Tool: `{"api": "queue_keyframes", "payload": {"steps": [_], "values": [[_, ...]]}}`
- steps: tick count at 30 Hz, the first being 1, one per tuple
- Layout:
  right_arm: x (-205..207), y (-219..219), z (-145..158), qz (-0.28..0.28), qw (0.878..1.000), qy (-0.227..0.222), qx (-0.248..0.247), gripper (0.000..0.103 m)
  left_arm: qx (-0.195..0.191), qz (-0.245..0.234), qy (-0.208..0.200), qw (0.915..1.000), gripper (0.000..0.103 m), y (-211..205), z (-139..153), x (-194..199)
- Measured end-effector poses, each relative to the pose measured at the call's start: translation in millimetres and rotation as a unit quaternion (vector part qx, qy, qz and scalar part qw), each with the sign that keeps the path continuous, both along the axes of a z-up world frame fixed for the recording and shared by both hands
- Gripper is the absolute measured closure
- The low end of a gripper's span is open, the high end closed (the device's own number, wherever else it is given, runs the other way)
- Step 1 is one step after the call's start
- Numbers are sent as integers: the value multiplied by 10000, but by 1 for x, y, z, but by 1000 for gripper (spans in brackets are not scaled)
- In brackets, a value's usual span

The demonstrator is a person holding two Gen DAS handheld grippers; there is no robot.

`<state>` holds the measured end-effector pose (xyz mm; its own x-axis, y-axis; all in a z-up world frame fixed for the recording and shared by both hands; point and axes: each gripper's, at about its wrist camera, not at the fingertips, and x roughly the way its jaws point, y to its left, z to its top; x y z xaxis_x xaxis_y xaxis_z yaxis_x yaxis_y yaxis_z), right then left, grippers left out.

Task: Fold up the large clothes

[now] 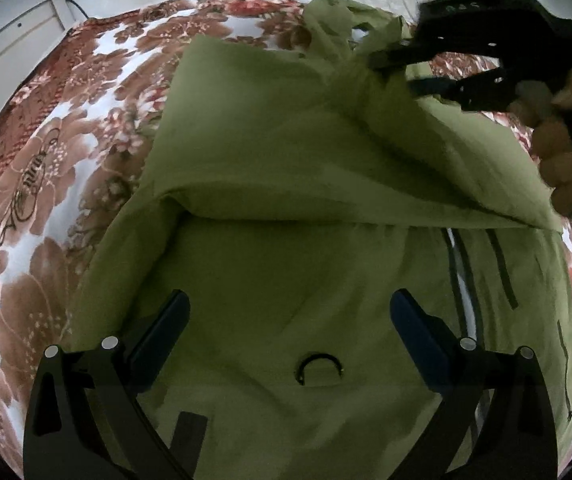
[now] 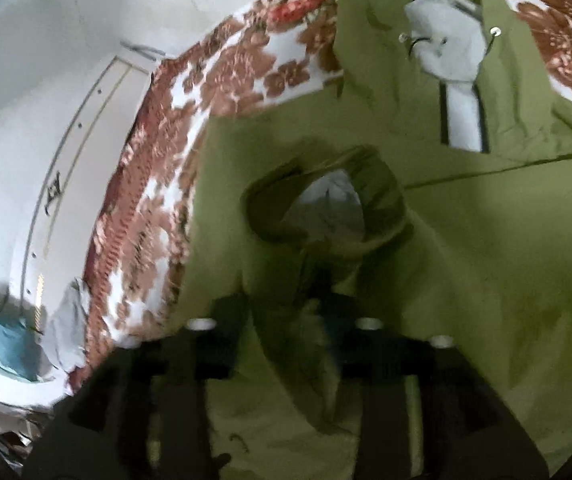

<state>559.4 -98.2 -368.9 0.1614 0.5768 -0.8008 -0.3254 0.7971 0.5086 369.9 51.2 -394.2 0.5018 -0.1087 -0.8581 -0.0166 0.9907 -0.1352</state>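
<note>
Broadly, the floral bedspread (image 1: 25, 184) carries the whole work; all places below are given relative to it. Spread across its middle lies the green jacket (image 1: 269, 288), its long axis running away from the left wrist camera toward the far edge of the bedspread, hood end farthest.

One sleeve (image 1: 426, 148) is raised off the bedspread and drawn across the jacket body. The right gripper (image 1: 396, 66) is clamped on the sleeve near its cuff (image 2: 326, 208), over the far part of the bedspread; the right wrist view is blurred, but fabric sits bunched between its fingers. The hand (image 1: 562, 152) behind it is partly visible.

The left gripper (image 1: 290, 320) hangs over the near part of the jacket, fingers apart, holding nothing, just beside a small ring-shaped fitting (image 1: 320, 366).

Judgement: the right gripper is nearer the fold; the sleeve should lay down along the jacket's long axis.
</note>
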Motion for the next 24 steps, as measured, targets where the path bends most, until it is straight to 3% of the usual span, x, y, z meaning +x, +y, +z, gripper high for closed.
{"api": "queue_keyframes", "payload": {"steps": [3, 6, 11, 13, 15, 19, 21, 24], "values": [[-6, 2, 1, 137, 9998, -55, -110, 41, 7, -50, 19, 10000, 5, -1, 2, 0], [-15, -6, 14, 246, 9993, -244, -132, 21, -30, -7, 49, 10000, 5, -1, 3, 4], [-20, -43, 28, 164, 9975, -477, -492, 20, -465, 324, 73, 9984, 5, 0, 14, 24], [-23, -69, 27, 73, 9929, -651, -995, 18, -525, 424, 4, 9977, 5, -1, 21, 38], [-27, -96, 26, -57, 9805, -975, -1707, 12, -506, 420, -66, 9978, 5, -4, 30, 57], [-31, -176, 6, -415, 9370, -1392, -3178, 11, -552, 249, -103, 9981, 5, -19, 41, 102], [-31, -213, -7, -611, 9245, -1344, -3513, 11, -441, 410, 94, 9981, 5, -23, 32, 120], [-29, -254, -22, -887, 9118, -1210, -3823, 11, -1000, 608, 381, 9924, 6, -21, 11, 141]]}}
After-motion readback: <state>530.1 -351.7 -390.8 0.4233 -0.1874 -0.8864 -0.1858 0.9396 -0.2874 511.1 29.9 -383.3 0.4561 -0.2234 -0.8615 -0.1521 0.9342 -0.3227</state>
